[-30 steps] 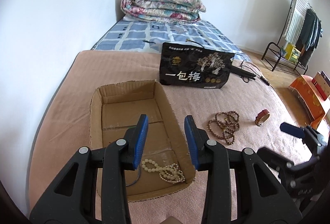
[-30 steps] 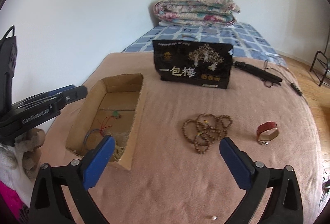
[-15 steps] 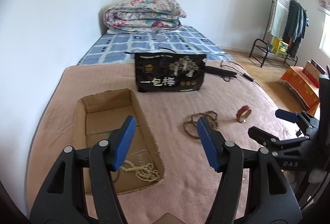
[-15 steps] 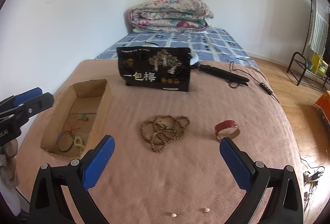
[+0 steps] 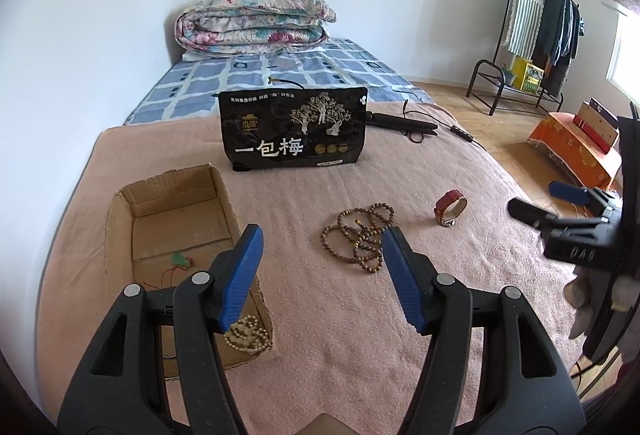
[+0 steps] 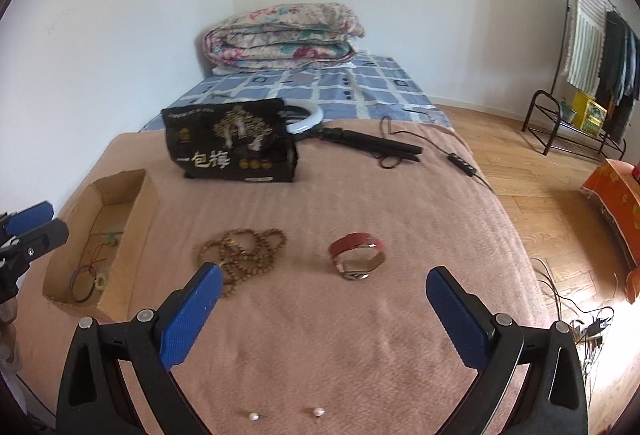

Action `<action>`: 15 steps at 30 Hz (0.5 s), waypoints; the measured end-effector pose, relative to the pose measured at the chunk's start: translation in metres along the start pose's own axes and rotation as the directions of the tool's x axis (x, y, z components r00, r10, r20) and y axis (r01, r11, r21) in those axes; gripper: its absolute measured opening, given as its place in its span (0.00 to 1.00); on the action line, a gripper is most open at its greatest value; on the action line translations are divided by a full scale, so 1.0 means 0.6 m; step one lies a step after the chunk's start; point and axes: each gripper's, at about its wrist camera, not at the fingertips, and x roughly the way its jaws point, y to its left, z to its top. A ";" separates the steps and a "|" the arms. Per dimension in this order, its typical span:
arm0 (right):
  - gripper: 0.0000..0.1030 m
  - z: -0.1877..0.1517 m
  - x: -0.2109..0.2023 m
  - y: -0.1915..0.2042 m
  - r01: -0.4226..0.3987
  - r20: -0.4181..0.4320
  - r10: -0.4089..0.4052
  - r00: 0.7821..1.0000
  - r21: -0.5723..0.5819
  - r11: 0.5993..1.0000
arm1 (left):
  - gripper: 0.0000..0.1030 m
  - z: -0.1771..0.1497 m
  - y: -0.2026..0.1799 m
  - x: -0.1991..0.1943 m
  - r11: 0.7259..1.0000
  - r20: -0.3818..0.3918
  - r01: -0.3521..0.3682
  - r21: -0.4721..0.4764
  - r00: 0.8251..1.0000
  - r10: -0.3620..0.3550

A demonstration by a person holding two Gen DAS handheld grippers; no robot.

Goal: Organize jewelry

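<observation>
Overhead, left gripper (image 5: 322, 275) and right gripper (image 6: 320, 319) jaws spread, holding nothing, over bare blanket (image 6: 360, 203). Cardboard box (image 5: 120, 219) near bed's left edge holds pale bead strand (image 5: 246, 333), possibly green pendant (image 5: 180, 259).

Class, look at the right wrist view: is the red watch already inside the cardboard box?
No: the red watch lies on the pink blanket, well to the right of the cardboard box.

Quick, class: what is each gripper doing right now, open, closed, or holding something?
Left gripper: open, holding nothing.
Right gripper: open wide, holding nothing.
</observation>
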 end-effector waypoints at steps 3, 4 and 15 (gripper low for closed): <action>1.00 0.003 0.000 -0.033 0.005 0.005 -0.005 1.000 0.029 1.000 | 0.62 -0.003 -0.005 0.010 1.000 -0.017 0.018 -0.013 1.000 -0.019; 1.00 0.004 0.000 -0.043 0.007 0.005 -0.007 1.000 0.035 0.999 | 0.62 -0.005 -0.009 0.015 1.000 -0.024 0.028 -0.014 0.999 -0.028; 0.99 -0.021 0.026 -0.103 -0.031 -0.088 0.035 0.995 0.046 0.998 | 0.60 -0.074 -0.115 0.053 0.980 -0.149 0.168 0.108 0.977 -0.151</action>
